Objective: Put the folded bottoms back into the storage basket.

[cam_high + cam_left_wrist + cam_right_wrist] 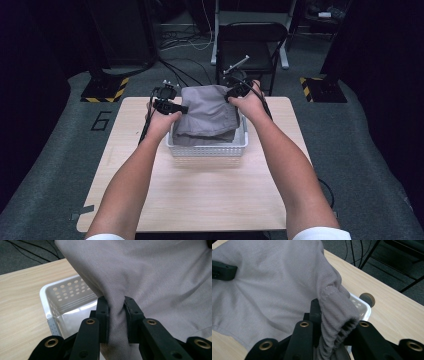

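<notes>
Grey cloth (209, 112) held over a white basket (207, 149) by both grippers.

The cloth is folded in layers; its lower part rests inside the perforated basket, which stands at the middle of the wooden table (200, 195), toward the far side. The left gripper (172, 106) is clamped on a bunched fold at the cloth's left edge, jaws pressed against the fabric from both sides. The right gripper (235, 92) is clamped on a gathered, stitched hem at the cloth's far right corner. Between the two grippers the upper layer is lifted above the basket rim. A black chair (252, 42) stands on the floor beyond the table's far edge.
</notes>
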Demonstrator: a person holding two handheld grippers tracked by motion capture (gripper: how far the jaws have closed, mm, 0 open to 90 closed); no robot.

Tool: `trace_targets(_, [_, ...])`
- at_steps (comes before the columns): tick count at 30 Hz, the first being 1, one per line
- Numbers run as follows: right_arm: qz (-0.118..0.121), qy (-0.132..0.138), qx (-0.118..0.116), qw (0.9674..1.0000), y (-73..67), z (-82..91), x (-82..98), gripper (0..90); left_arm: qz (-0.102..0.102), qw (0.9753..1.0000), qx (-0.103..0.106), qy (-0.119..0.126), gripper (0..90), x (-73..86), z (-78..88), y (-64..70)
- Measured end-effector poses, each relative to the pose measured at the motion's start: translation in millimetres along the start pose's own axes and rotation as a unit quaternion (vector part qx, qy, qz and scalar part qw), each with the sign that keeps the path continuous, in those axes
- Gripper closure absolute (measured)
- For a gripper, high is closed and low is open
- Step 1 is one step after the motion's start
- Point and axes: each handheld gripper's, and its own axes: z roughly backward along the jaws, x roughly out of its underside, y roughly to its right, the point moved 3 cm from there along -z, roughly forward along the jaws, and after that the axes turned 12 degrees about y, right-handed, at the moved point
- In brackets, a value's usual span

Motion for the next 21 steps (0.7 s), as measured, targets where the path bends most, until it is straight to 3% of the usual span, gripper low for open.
trace_targets(4, [-0.001,0.001,0.005,1.0000,-0.6,-4.5,1.4,76.7,-0.001,1.0000,-0.005,-0.007,76.3,2.5,-5.4,-1.4])
trace_targets(6, [-0.014,0.008,0.007,0.9998,-3.1,-9.3,4.9,76.7,-0.001,0.9999,-0.011,-0.005,76.4,3.4,-8.1,-2.9])
trace_targets(17, [-0.019,0.005,0.023,0.9996,0.8,-23.3,23.9,76.5,-0.011,0.9998,-0.015,0.002,76.2,17.1,-22.4,-0.4])
trace_targets(21, [-0.020,0.000,0.023,0.9995,2.9,-28.0,30.3,76.5,-0.001,0.9999,-0.013,0.003,76.2,22.5,-25.0,0.7])
